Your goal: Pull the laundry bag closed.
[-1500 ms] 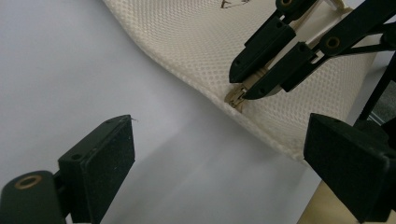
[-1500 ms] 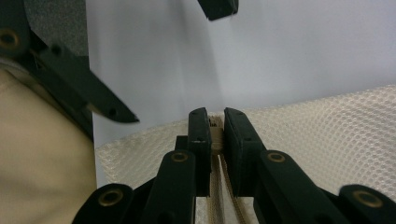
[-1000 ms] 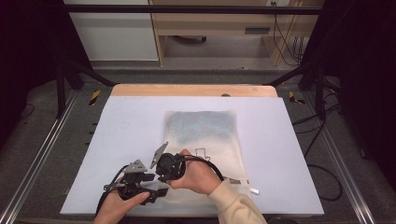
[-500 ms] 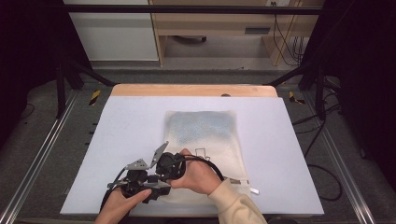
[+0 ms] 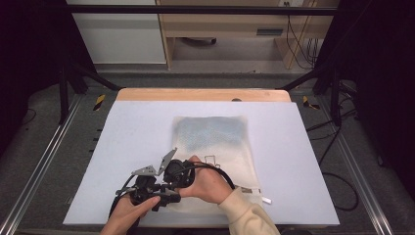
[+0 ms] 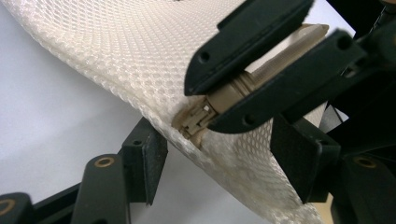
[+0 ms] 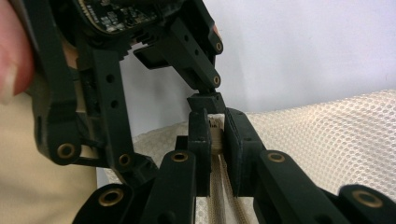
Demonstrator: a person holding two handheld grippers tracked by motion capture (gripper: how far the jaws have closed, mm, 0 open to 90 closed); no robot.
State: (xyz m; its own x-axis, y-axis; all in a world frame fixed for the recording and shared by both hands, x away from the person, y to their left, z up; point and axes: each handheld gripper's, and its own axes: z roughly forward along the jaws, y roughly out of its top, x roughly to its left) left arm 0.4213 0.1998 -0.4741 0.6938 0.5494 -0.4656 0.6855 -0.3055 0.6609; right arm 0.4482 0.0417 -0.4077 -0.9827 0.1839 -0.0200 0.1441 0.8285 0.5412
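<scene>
The right tool is clenched on the mesh bag's zipper end, while the left tool, its jaws just closing around the bag's edge beside that zipper end, has no grip yet, so the zipper work is barely begun.

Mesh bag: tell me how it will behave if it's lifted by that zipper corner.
The mesh bag is probably floppy: it already curves and sags away from the right gripper. It likely weighs little, being thin open netting. The zipper end looks stiffer, so a surer hold.
</scene>
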